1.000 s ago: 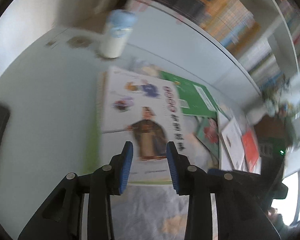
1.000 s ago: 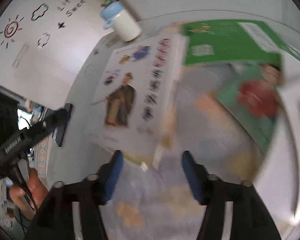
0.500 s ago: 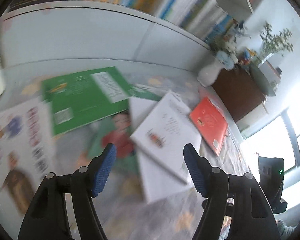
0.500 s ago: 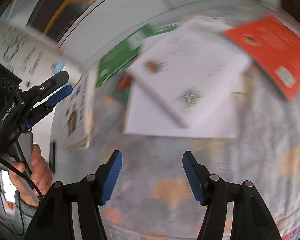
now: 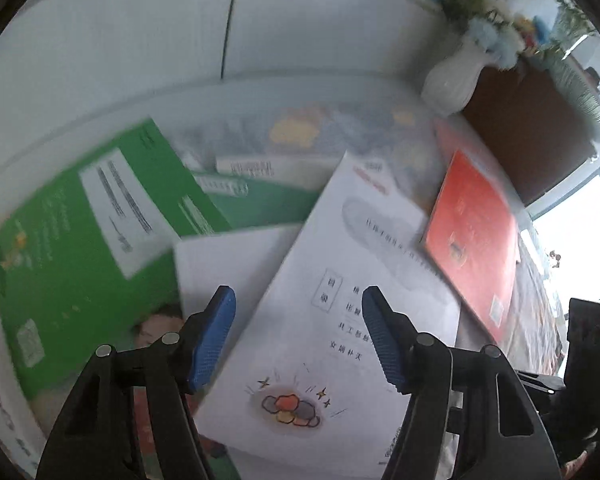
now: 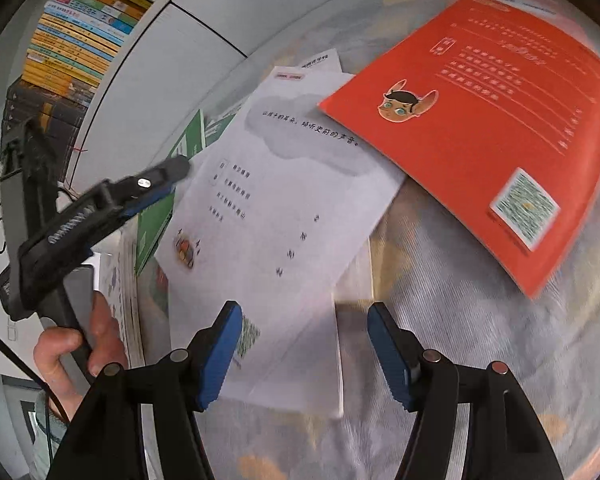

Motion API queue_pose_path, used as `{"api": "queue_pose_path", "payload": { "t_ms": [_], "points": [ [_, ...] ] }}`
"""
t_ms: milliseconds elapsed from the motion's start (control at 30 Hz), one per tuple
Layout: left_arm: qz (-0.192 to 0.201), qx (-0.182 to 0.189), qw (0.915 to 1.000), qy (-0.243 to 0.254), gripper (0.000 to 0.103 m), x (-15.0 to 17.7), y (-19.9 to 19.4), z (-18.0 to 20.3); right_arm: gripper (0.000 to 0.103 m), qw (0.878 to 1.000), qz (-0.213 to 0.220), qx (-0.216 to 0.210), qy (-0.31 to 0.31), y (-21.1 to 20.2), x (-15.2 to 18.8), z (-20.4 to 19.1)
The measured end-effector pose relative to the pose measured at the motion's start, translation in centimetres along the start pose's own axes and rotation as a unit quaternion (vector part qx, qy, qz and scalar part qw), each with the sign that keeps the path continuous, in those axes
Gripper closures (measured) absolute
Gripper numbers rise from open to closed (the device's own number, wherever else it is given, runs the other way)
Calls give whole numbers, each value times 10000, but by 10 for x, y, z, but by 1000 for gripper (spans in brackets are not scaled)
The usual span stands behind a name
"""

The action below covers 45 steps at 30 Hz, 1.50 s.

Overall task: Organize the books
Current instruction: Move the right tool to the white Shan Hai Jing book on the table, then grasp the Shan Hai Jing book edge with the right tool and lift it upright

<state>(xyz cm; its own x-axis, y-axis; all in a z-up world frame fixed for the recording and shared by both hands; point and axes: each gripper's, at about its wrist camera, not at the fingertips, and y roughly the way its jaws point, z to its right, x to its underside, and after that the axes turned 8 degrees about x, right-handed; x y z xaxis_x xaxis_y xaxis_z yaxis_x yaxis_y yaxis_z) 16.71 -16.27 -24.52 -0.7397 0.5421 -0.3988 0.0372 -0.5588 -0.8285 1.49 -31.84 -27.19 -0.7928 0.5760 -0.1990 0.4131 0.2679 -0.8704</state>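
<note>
Nothing is gripped by the half-open left gripper (image 5: 296, 336) or right gripper (image 6: 304, 344), the jaws of both having just been moving; the white book (image 6: 276, 216), red book (image 6: 484, 120) and green book (image 5: 80, 248) are left scattered mid-table.

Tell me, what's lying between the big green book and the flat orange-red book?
A white book with black writing and a small coloured cloud drawing lies between the green book and the orange-red book, its corner tucked under the orange-red one. The left wrist view shows it.

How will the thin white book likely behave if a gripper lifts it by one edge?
The white book looks thin and soft-covered, so it would probably sag. The orange book overlaps its corner, so that may drag along or slide.
</note>
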Motion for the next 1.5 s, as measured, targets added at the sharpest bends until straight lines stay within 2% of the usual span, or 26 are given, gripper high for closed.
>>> {"api": "queue_pose_path", "payload": {
  "t_ms": [100, 267, 467, 700, 900, 1033, 1167, 1333, 1400, 1500],
  "points": [
    [82, 105, 9999, -21, 40, 6, -2, 3, 30, 9999, -54, -82, -45, 5, -2, -5],
    [-66, 359, 9993, -84, 40, 23, -5, 13, 31, 9997, -61, -98, -203, 7, 3, -7],
    [-185, 545, 9983, -23, 40, 80, -17, 42, 30, 9977, -21, 351, -577, -7, 21, 3],
    [-448, 699, 9965, 23, 40, 154, -28, 76, 28, 9964, -234, 256, -771, -34, 78, 35],
    [-756, 991, 9918, -275, 40, 210, -35, 88, 28, 9980, -479, -392, -99, -57, 122, 72],
    [-828, 1216, 9883, -393, 40, 226, -40, 93, 28, 9956, -487, -721, 357, -74, 149, 92],
    [-731, 1322, 9877, -406, 40, 235, -42, 93, 28, 9926, -391, -1001, 566, -94, 162, 102],
    [-682, 1415, 9865, -472, 41, 240, -50, 89, 28, 9844, -41, -1681, 524, -127, 166, 80],
    [-485, 1387, 9880, -476, 41, 238, -67, 84, 28, 9801, 127, -1956, 298, -145, 166, 57],
    [-46, 1239, 9895, -742, 41, 237, -105, 60, 28, 9789, 288, -2012, -195, -157, 167, 16]
  ]
}}
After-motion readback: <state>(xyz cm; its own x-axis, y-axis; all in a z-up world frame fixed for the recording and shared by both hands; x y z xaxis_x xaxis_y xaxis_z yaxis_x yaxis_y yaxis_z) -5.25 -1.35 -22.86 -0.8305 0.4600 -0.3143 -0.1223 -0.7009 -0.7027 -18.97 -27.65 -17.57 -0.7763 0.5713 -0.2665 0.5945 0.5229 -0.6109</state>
